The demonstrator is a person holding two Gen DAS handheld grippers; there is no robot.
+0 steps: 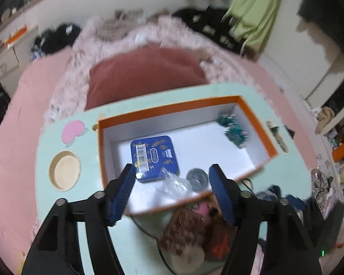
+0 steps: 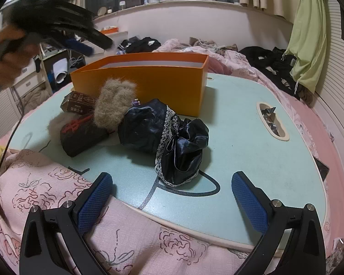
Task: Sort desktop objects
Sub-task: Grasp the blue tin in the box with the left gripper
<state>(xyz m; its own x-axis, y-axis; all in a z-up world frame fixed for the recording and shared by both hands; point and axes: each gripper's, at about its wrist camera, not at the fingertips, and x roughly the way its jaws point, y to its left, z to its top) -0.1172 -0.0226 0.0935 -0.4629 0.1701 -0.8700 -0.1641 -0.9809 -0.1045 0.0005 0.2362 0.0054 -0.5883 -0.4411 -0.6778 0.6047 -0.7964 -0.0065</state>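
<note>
An orange box (image 1: 256, 123) stands open on the mint-green table (image 1: 89, 206). Inside it lie a blue tin (image 1: 154, 158), a teal tinsel bundle (image 1: 232, 128), clear plastic wrap (image 1: 174, 184) and a round grey lid (image 1: 197, 177). My left gripper (image 1: 172, 181) hovers above the box's near side, open, with nothing pressed between its pads. In the right wrist view it is a blurred shape (image 2: 80, 43) held by a hand above the box (image 2: 149, 78). My right gripper (image 2: 172, 180) is open and empty at the table's near edge. Ahead lie a black lace-trimmed pouch (image 2: 165, 135), a furry item (image 2: 114, 105) and dark packets (image 2: 82, 135).
The table (image 2: 252, 137) rests on pink bedding. It has a round cup recess (image 1: 65, 170) at the left and a slot (image 2: 271, 121) holding wrappers at the right. A red cushion (image 1: 146, 73) lies beyond the box. A green garment (image 2: 309, 34) hangs at the right wall.
</note>
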